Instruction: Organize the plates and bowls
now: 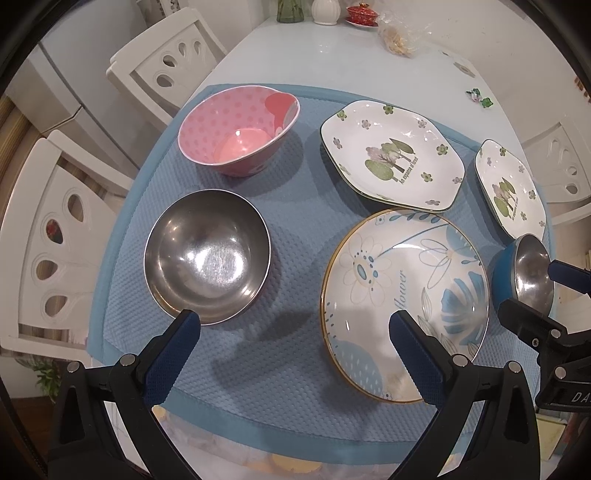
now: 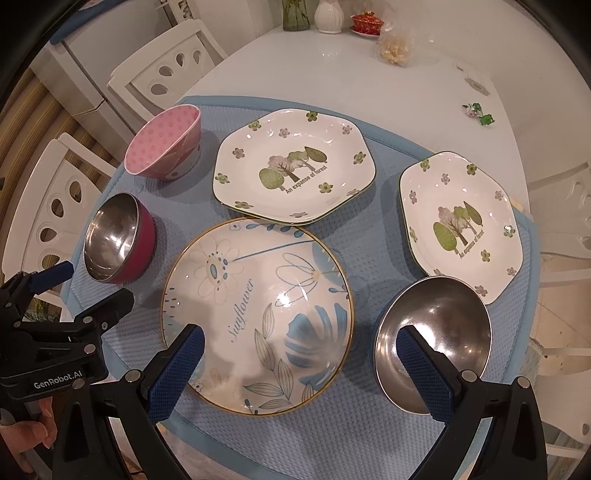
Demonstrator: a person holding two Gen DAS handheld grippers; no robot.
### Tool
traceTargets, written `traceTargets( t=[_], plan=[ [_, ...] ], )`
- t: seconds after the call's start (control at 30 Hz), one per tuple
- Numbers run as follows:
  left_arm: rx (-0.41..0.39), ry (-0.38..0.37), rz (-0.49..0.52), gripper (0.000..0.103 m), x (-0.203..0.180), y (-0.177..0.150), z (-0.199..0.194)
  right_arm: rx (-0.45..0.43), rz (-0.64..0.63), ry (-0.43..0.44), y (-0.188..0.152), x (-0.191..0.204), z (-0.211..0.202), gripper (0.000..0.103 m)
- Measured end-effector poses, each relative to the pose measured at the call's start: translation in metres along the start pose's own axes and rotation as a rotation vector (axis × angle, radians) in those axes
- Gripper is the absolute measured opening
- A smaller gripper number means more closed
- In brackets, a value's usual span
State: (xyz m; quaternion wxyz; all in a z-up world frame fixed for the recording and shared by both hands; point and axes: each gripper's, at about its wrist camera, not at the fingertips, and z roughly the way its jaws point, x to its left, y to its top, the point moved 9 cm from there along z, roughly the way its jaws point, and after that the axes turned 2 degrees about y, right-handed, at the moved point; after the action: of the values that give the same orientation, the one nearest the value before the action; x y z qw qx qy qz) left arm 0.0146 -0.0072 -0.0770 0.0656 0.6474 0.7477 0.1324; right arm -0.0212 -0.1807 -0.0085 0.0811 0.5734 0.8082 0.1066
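Several dishes lie on a blue mat (image 1: 295, 229). A pink dotted bowl (image 1: 240, 129) (image 2: 162, 144) sits at the back left. In front of it is a steel bowl with a red outside (image 1: 207, 258) (image 2: 114, 236). Two six-sided tree plates (image 1: 391, 155) (image 1: 511, 188) (image 2: 295, 170) (image 2: 461, 225) lie at the back right. A round sunflower plate (image 1: 406, 295) (image 2: 258, 295) is in the front middle. A steel bowl with a blue outside (image 1: 532, 273) (image 2: 443, 325) is at the front right. My left gripper (image 1: 295, 343) (image 2: 98, 282) is open between the red bowl and the round plate. My right gripper (image 2: 301, 354) (image 1: 526, 288) is open, one finger over the blue bowl.
The mat lies on a white table (image 1: 314, 55). At the table's far end stand a green vase (image 2: 295, 14), a white jug (image 2: 328, 16), a red lidded cup (image 2: 365, 22) and a plastic bag (image 2: 395, 48). White chairs (image 1: 48, 236) stand at the left.
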Motion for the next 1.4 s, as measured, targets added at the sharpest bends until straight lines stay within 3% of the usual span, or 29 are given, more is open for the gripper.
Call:
traceTargets(
  t=[1.1, 1.4],
  plan=[
    [0.025, -0.024, -0.039, 0.102, 0.003, -0.022, -0.001, -0.011, -0.023, 0.008, 0.010, -0.007, -0.005, 0.103],
    [0.149, -0.053, -0.037, 0.102, -0.010, -0.061, 0.031, 0.071, -0.117, 0.024, 0.032, -0.015, 0.032, 0.103]
  ],
)
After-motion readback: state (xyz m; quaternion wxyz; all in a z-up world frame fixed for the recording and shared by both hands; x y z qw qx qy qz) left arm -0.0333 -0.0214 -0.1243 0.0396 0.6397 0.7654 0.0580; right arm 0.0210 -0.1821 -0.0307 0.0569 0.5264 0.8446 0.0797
